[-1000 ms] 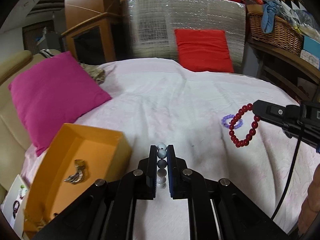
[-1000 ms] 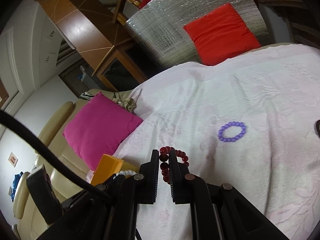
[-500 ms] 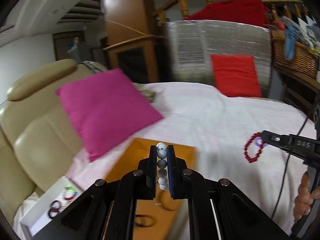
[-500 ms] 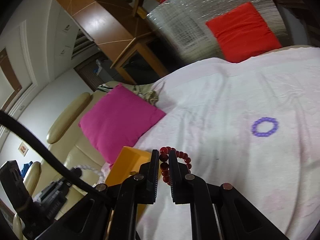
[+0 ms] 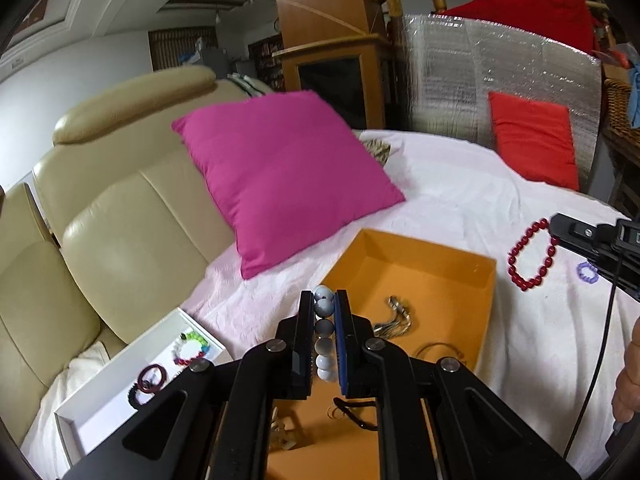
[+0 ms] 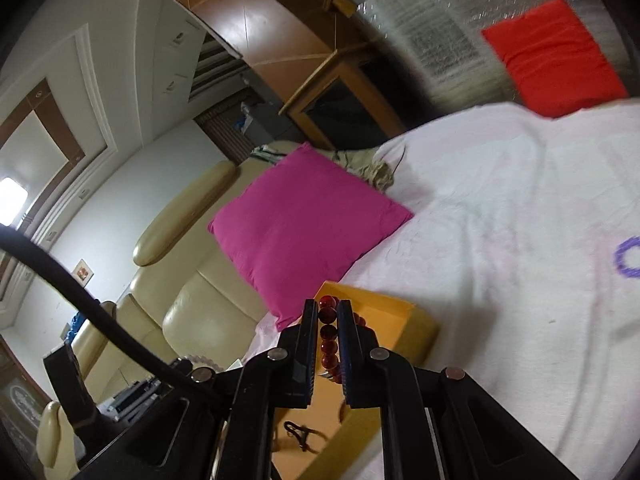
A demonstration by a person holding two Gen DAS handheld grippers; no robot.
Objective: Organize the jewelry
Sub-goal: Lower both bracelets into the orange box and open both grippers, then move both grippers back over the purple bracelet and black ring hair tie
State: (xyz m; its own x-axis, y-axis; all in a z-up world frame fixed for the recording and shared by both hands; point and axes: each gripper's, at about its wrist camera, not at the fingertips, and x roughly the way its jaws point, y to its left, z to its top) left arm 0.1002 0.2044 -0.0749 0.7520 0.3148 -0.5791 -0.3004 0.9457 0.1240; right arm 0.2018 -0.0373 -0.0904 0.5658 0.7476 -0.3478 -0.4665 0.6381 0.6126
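My left gripper [image 5: 324, 300] is shut on a pale blue-grey bead bracelet [image 5: 323, 334], held over the near left part of the orange box [image 5: 420, 276]. Several small pieces of jewelry [image 5: 394, 318] lie inside that box. My right gripper [image 6: 327, 310] is shut on a dark red bead bracelet [image 6: 328, 334] and hangs above the orange box [image 6: 416, 326]. In the left wrist view the red bracelet [image 5: 530, 256] dangles from the right gripper [image 5: 554, 226] to the right of the box. A purple bead bracelet [image 6: 628, 258] lies on the white bedspread [image 6: 500, 240].
A white tray [image 5: 120, 384] with several bracelets sits left of the orange box by the cream sofa [image 5: 120, 216]. A magenta cushion [image 5: 286, 176] leans at the bed's edge. A red cushion [image 5: 534, 140] rests against a silver panel at the back. A hand [image 5: 628, 376] shows at the right.
Both grippers have swung left with their bracelets. The orange box and white tray have come under the left gripper, and the purple bracelet has slid to the right edge of the right wrist view.
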